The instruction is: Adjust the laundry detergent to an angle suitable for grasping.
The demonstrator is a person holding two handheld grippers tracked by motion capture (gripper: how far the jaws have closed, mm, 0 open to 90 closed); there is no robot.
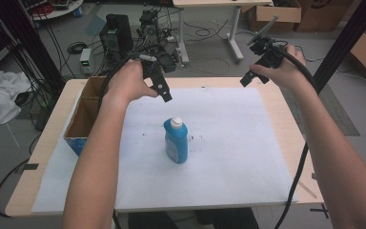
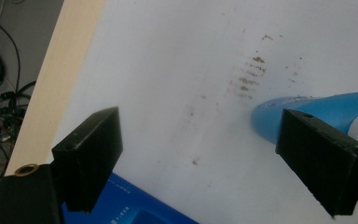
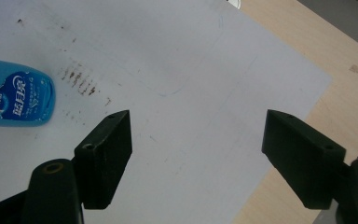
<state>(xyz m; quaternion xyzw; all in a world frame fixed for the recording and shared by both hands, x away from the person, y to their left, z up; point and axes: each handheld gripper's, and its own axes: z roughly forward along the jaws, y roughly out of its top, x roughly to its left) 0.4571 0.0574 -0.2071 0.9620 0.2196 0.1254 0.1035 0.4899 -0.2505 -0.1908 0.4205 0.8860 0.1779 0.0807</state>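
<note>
Cardboard box (image 1: 83,119) at desk's (image 1: 276,90) left edge, open top. Left gripper (image 1: 164,91) held above white sheet (image 1: 228,143), just right of box, jaws spread, nothing between them. Blue bottle (image 1: 176,140) with white cap stands upright mid-sheet, below left gripper, apart from both. Right gripper (image 1: 248,78) raised over desk's far right part, jaws released, empty. Brown specks on sheet beside bottle.

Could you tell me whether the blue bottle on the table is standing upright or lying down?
Upright: the blue bottle stands on its base on the white sheet, white cap on top.
</note>
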